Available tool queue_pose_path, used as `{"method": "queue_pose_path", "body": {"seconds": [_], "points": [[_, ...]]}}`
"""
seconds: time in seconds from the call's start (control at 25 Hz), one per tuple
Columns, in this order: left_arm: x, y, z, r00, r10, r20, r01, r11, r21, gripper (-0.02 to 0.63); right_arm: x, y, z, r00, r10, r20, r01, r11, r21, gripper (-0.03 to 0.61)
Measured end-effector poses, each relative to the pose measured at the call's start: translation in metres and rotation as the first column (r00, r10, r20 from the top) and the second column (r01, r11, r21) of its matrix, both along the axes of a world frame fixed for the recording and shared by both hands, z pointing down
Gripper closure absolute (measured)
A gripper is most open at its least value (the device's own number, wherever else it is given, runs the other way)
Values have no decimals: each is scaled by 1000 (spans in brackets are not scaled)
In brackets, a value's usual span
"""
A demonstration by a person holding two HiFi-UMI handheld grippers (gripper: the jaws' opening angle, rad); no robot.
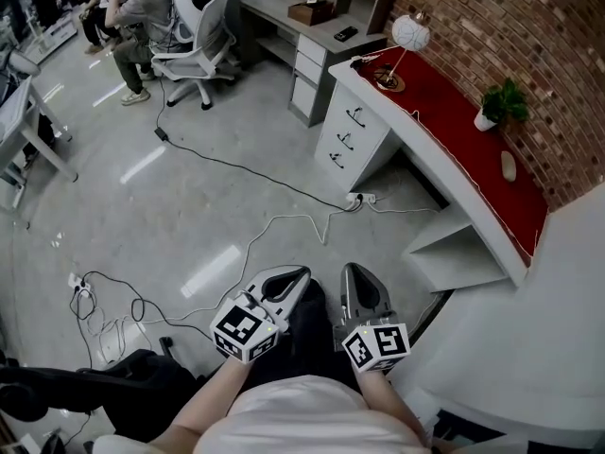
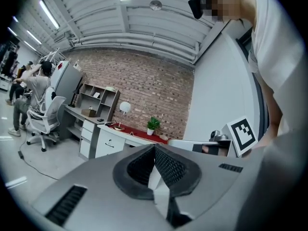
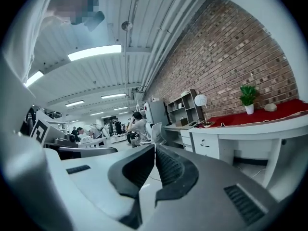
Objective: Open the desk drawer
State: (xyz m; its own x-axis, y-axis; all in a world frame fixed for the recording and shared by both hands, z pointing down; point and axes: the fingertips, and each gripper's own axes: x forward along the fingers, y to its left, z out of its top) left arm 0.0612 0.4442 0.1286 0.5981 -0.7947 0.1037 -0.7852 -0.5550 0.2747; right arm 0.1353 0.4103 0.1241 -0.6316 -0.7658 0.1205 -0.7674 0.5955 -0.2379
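A white desk drawer unit (image 1: 346,136) with three black handles stands far ahead, under a desk top covered by a red mat (image 1: 454,121). The same unit appears small in the left gripper view (image 2: 109,142) and in the right gripper view (image 3: 206,146). My left gripper (image 1: 300,275) and right gripper (image 1: 354,272) are held side by side close to my body, well short of the desk, pointing roughly level. Both are shut with nothing between the jaws, as seen at the left gripper's tips (image 2: 155,149) and the right gripper's tips (image 3: 155,148).
Cables and a power strip (image 1: 355,200) trail across the grey floor between me and the desk. A globe lamp (image 1: 410,32) and a potted plant (image 1: 499,104) stand on the desk. A white office chair (image 1: 196,34) and seated people are at the back left; a black chair (image 1: 85,386) is near my left.
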Motion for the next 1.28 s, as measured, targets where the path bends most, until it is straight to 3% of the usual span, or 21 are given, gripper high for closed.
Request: {"method": "queue_pose_path", "body": {"seconds": [0.4, 0.64, 0.96, 1.28], "points": [[-22, -50, 5, 999, -33, 4, 33, 999, 16, 604, -5, -55, 1, 1000, 19, 1, -19, 999, 32, 561], [-33, -99, 2, 999, -46, 14, 46, 999, 4, 604, -5, -99, 3, 998, 58, -8, -58, 998, -3, 561], [-30, -149, 5, 999, -39, -5, 39, 999, -21, 604, -6, -145, 7, 999, 43, -28, -43, 999, -20, 561], [-37, -200, 12, 997, -73, 3, 73, 996, -56, 604, 2, -202, 15, 998, 62, 1, -62, 995, -78, 561]]}}
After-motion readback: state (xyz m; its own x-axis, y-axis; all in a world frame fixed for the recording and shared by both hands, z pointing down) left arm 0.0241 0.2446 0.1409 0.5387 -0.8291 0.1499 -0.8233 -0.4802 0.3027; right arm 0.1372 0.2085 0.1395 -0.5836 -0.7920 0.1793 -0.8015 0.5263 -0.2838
